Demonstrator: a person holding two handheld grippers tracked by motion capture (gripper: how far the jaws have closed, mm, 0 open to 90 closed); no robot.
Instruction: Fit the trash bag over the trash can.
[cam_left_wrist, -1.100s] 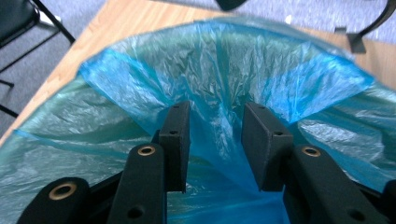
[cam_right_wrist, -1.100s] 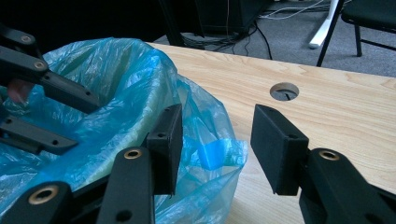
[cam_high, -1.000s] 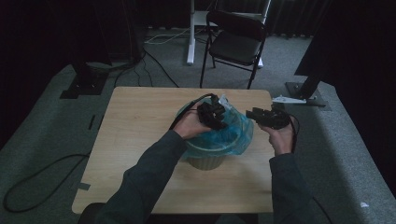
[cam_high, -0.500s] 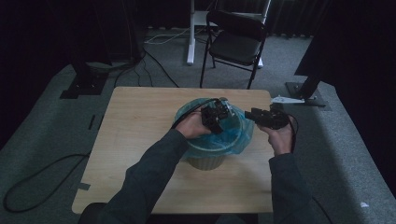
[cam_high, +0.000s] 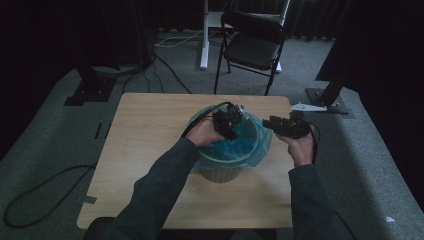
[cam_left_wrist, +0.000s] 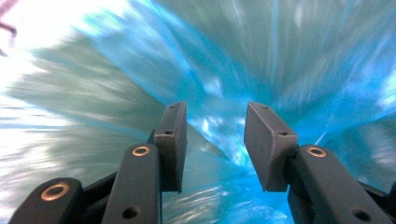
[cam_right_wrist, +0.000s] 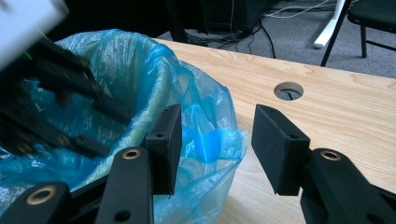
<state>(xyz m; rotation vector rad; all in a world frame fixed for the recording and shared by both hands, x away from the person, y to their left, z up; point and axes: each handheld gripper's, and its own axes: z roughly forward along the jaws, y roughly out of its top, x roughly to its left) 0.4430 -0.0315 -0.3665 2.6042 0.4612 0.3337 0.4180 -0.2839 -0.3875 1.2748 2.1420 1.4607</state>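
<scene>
The table carries a small bin near the middle of its right half, closer to the right edge than the left, lined with a blue bag whose rim folds over the outside. The left gripper reaches down inside the bag, jaws parted around nothing. The right gripper hovers just beside the bag's outer fold, jaws also spread and empty. The thin film could tear if pinched and pulled hard, or the light bin could tip toward the right edge.
</scene>
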